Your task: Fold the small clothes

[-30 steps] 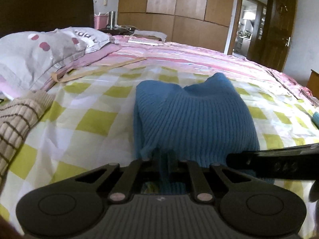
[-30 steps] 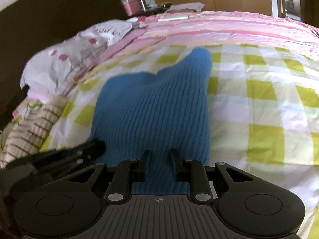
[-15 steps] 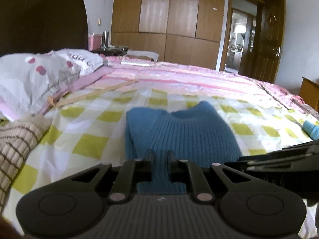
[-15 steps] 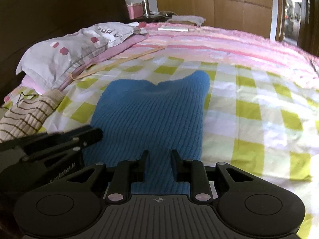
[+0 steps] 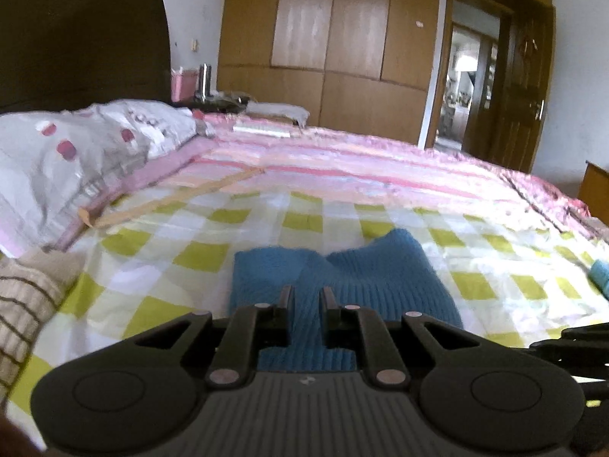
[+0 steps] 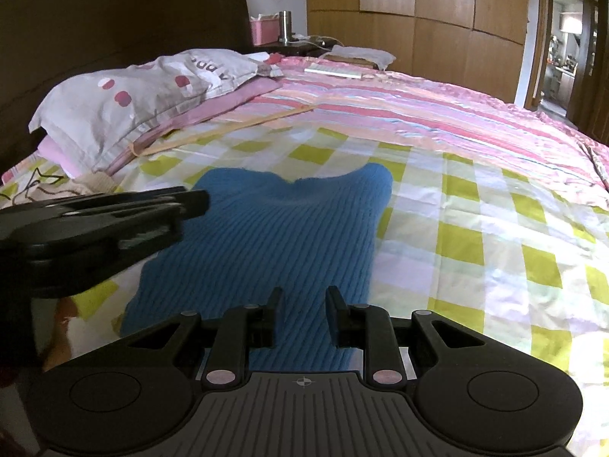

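Note:
A blue ribbed knit garment lies lengthwise on the yellow-and-white check sheet, its notched far end pointing up the bed. My left gripper is shut on the garment's near edge, with blue cloth pinched between its narrow fingers. Beside it, my right gripper is shut on the same near edge of the garment, and the cloth rises up into its jaws. In the right wrist view the left gripper reaches in from the left. At the right edge of the left wrist view shows the right gripper.
A grey pillow with red dots and a beige striped knit lie to the left. A pink striped quilt covers the far bed. Another small blue item sits at the right edge. Headboard, wardrobe and an open door stand beyond.
Both grippers have risen with the garment's near edge. The left one rose and tipped up, so more of the room shows. The right gripper's view has rolled level.

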Tool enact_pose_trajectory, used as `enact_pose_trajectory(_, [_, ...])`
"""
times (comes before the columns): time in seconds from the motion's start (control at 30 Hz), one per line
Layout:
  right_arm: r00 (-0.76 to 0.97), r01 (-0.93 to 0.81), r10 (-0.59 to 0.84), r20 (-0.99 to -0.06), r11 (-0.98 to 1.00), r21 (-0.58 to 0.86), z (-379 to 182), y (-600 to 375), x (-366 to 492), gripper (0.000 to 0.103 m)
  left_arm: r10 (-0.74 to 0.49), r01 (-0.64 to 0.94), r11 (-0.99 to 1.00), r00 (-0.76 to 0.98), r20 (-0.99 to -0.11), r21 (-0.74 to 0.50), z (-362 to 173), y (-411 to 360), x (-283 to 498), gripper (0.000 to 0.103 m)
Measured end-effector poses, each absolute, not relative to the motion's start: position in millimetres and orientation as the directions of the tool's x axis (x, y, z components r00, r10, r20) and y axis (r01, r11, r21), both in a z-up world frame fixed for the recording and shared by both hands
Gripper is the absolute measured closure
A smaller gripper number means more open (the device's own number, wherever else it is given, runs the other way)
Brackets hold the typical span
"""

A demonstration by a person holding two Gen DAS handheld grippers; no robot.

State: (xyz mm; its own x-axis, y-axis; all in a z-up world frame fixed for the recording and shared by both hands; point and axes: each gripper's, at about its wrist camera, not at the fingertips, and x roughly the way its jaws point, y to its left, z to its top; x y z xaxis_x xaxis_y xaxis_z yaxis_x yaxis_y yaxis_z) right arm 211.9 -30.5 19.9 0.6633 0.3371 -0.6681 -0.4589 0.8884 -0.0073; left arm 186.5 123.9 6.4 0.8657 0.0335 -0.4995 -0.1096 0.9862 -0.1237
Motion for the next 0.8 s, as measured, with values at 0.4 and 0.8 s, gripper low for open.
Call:
enact_pose_trajectory(0.4, [0.655,-0.467,0.340,-0.675,0.884,-0.007,9,-26,221,0.079,0.089,-0.158,0.984,0.831,-0.549,-0.079,-21,133,197,0.078])
enact_pose_trajectory(0.8, [0.668,-0.376,0.373,-0.644,0.916,0.141,20,-63,228,0.059,0.101,-0.193,0.976,0.818,-0.567,-0.105,-21,152,185,0.078])
